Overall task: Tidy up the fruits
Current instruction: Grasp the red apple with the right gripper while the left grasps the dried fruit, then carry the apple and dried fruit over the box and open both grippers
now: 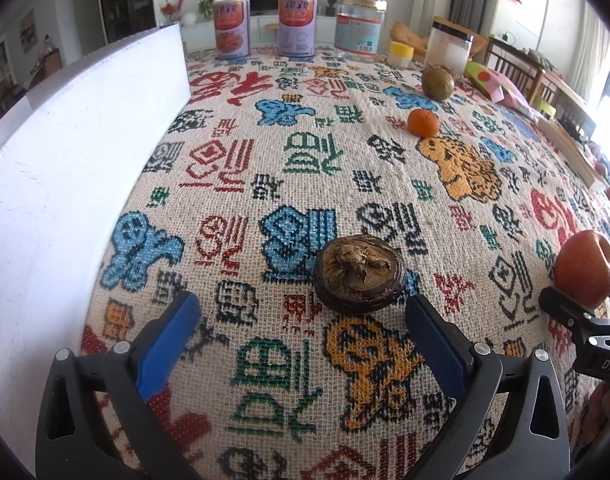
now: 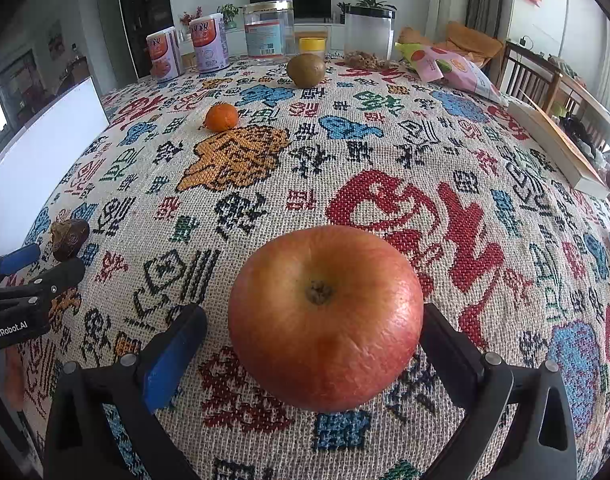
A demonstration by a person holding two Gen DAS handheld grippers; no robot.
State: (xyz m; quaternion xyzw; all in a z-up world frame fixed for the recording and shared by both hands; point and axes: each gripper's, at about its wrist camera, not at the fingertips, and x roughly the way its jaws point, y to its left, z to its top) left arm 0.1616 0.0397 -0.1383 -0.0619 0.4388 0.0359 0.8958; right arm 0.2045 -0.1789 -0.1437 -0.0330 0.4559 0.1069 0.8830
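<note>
A dark brown wrinkled fruit [image 1: 360, 274] lies on the patterned tablecloth just ahead of my left gripper [image 1: 303, 312], which is open and empty, its right finger close beside the fruit. My right gripper [image 2: 315, 322] is open around a red apple [image 2: 325, 316] resting on the cloth; the right finger is at the apple, the left stands apart. An orange mandarin [image 1: 423, 122] [image 2: 221, 117] and a kiwi [image 1: 437, 83] [image 2: 305, 69] lie farther back. The apple shows in the left wrist view [image 1: 585, 268], the brown fruit in the right wrist view [image 2: 69, 238].
A white board [image 1: 65, 160] stands along the left. Two cans [image 1: 233, 28], a clear jar [image 1: 360, 26], a yellow-lidded pot [image 1: 400, 54] and a plastic container [image 1: 451, 50] line the far edge. A snack bag [image 2: 449, 68] and a book [image 2: 557, 148] lie right.
</note>
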